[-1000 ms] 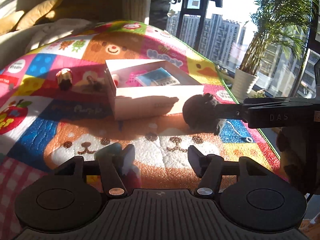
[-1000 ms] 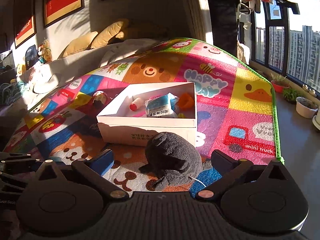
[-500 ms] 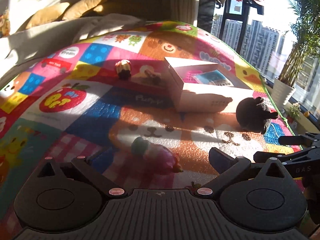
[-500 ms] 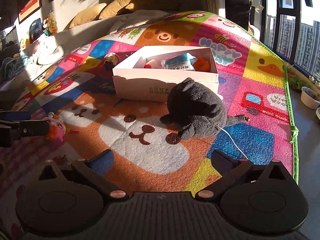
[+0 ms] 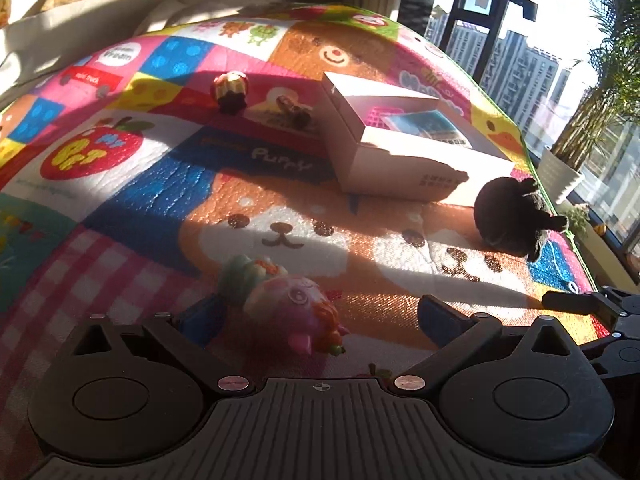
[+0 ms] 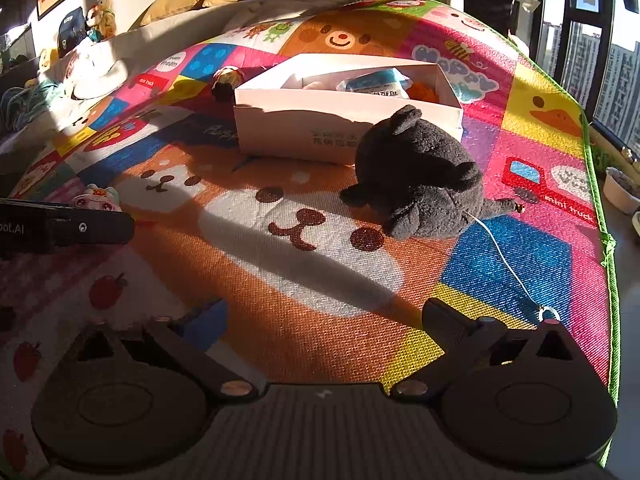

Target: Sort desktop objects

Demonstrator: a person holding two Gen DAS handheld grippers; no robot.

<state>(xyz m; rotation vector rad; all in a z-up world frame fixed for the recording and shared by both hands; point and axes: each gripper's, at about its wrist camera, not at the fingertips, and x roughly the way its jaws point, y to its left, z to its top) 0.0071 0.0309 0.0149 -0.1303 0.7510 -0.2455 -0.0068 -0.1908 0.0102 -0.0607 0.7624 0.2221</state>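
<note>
The left gripper (image 5: 316, 320) has its fingers spread as wide as they go, and a small pink, soft-looking doll-head toy with a green topknot (image 5: 286, 300) lies on the mat between them, nearer the left finger (image 5: 196, 316) than the right one; neither pad seems to press on it, so the toy looks framed for a pick, not gripped. That wide stance makes sense for a lumpy, rounded thing: it leaves room on both sides before closing. The right gripper (image 6: 320, 324) is also open and empty, with only the bright, cartoon-printed play mat (image 6: 304, 280) between its fingers. Ahead of them and a little to the right lies a dark grey plush bear (image 6: 420, 184), flopped on its side, with a thin white cord trailing back towards the right finger (image 6: 452, 328). Just beyond the bear, touching or nearly touching it, stands the open white cardboard box (image 6: 304, 136), which already holds a blue-and-white packet (image 6: 376, 82) and something orange, so it is probably the place where the sorted things go. Beyond the box's far left corner, well past either pair of fingers, a small brown-and-cream figurine (image 5: 230, 88) and a smaller dark trinket (image 5: 294, 110) wait on the mat.
</note>
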